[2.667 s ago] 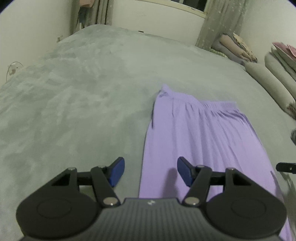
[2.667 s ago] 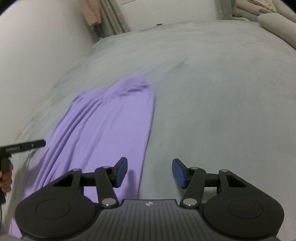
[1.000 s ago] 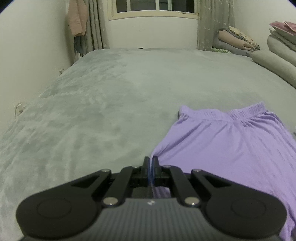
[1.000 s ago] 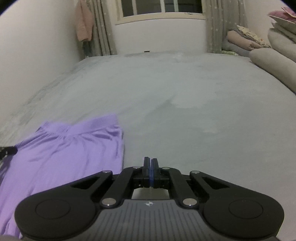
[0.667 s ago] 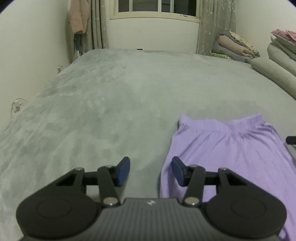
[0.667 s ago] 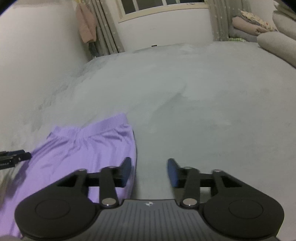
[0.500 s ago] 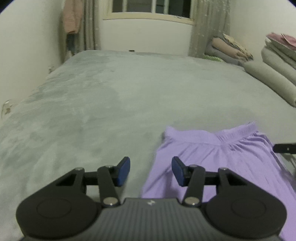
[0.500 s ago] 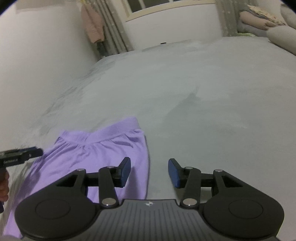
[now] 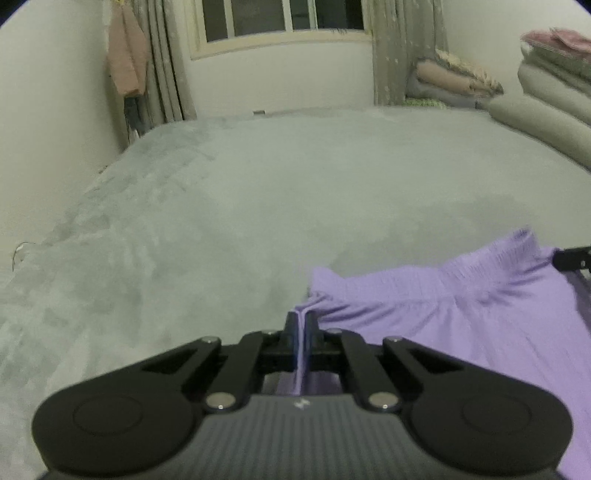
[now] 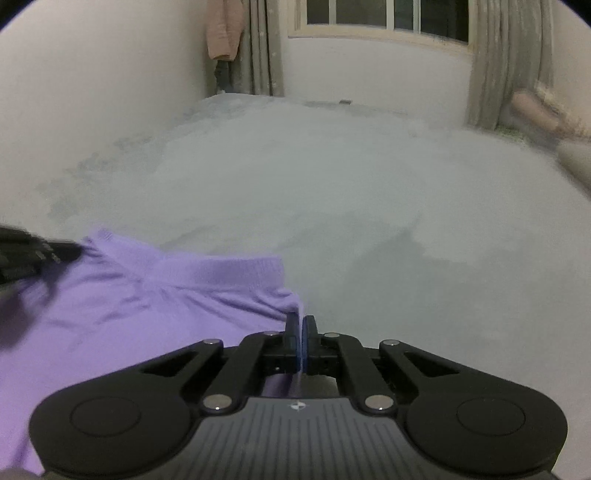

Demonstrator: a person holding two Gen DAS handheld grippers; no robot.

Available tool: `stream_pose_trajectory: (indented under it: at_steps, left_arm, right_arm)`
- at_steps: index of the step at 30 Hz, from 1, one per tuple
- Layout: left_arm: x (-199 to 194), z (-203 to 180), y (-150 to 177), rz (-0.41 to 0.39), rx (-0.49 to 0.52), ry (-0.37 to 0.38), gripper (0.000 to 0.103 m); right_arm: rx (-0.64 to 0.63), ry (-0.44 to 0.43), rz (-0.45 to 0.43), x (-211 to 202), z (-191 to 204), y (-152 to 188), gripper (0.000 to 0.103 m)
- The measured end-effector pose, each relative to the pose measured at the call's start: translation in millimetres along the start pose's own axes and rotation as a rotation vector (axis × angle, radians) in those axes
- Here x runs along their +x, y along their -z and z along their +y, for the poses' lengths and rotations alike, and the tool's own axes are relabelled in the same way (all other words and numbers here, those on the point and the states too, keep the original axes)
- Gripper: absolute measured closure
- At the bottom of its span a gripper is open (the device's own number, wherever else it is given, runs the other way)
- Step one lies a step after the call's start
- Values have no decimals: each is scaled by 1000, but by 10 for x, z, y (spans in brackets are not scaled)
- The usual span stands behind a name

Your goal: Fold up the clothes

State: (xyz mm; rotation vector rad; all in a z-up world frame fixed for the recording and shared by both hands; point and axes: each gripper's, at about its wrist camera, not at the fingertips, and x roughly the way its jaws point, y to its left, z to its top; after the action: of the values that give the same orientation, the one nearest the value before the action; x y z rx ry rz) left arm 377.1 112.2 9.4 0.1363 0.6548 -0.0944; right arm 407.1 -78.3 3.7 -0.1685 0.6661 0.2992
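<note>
Grippers are pinching opposite edges of a purple garment (image 9: 424, 314) that is lying spread on a grey bed cover (image 9: 240, 206). The left gripper (image 9: 302, 325) is sitting low over the bed, pointing forward toward the window (image 9: 284, 16), its blue pads pressed together on a raised fold at the cloth's left edge. The right gripper (image 10: 301, 326) is sitting equally low and level, its pads closed on a peak of fabric at the garment's right edge, just below the ribbed waistband (image 10: 218, 267). Each tool's black tip is showing at the far side of the other's view, close to the waistband corners. Stacked bedding (image 9: 546, 85) is resting along the right side of the bed, and a pink garment (image 9: 125, 61) is hanging beside the curtains (image 9: 166, 59).
</note>
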Motion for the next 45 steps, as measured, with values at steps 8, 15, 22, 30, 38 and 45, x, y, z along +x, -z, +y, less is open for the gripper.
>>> stream_pose_trajectory:
  at_steps: [8, 15, 22, 30, 38, 45]
  left_arm:
    - [-128, 13, -107, -48, 7, -14, 101]
    - [95, -96, 31, 4, 44, -56, 101]
    - [167, -33, 69, 12, 34, -50, 96]
    - [-518, 297, -12, 34, -71, -8, 86]
    - [-1122, 439, 467, 124, -118, 48, 85]
    - [-1096, 345, 767, 172, -181, 63, 85]
  right_arm:
    - [-35, 54, -57, -170, 1, -104, 101]
    - [-58, 84, -13, 38, 94, 10, 101]
    - [19, 58, 7, 168, 5, 77, 101]
    - [125, -15, 21, -394, -111, 41, 61]
    - [182, -86, 105, -811, -83, 417, 61]
    - [207, -74, 148, -922, 12, 630, 61]
